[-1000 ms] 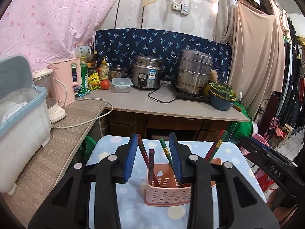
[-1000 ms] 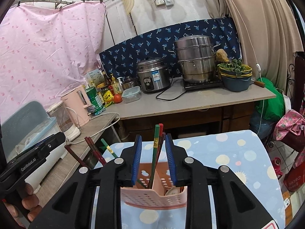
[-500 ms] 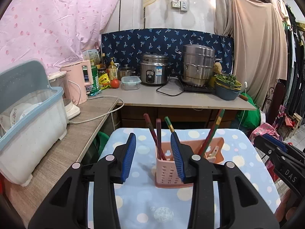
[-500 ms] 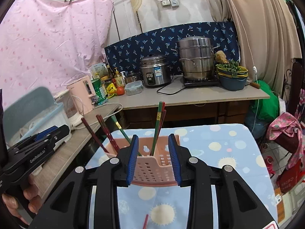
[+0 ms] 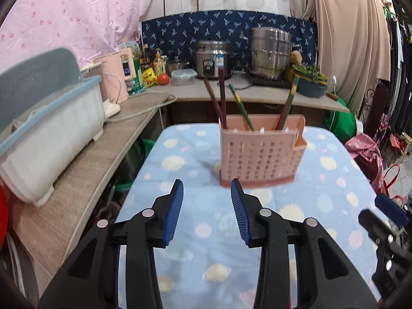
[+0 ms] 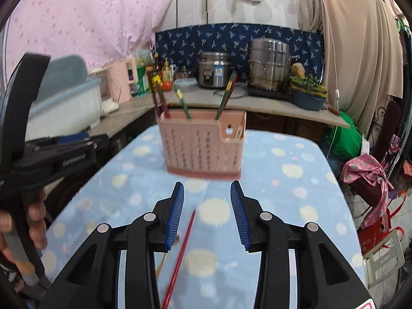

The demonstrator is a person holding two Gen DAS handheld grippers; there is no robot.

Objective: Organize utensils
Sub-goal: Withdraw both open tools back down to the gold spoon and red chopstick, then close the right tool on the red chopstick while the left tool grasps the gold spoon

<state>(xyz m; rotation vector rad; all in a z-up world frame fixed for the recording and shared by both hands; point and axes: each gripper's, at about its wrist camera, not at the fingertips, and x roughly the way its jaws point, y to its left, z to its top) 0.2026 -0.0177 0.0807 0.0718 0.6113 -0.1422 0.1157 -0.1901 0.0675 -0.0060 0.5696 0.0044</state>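
A pink slotted utensil basket (image 5: 260,152) stands on the blue spotted tablecloth (image 5: 334,180), with several red and green chopsticks (image 5: 222,95) upright in it. My left gripper (image 5: 207,184) hovers just short of the basket, open and empty. In the right wrist view the basket (image 6: 203,144) is ahead of my right gripper (image 6: 207,185), whose jaws are opening with nothing pressed between them. A loose red chopstick (image 6: 180,255) lies on the cloth under the gap between its fingers, a pale one (image 6: 162,262) beside it. A hand holds the left gripper (image 6: 59,154) at the left.
A white and blue dish box (image 5: 49,134) sits on the wooden counter at the left. The back counter carries a pink kettle (image 5: 116,77), a rice cooker (image 5: 213,59), a steel steamer (image 5: 270,51) and a bowl of greens (image 5: 309,79). The table drops off at both sides.
Both grippers have drawn back from the basket and sunk towards the cloth. The right jaws stand wider. The loose red chopstick has come into the right wrist view.
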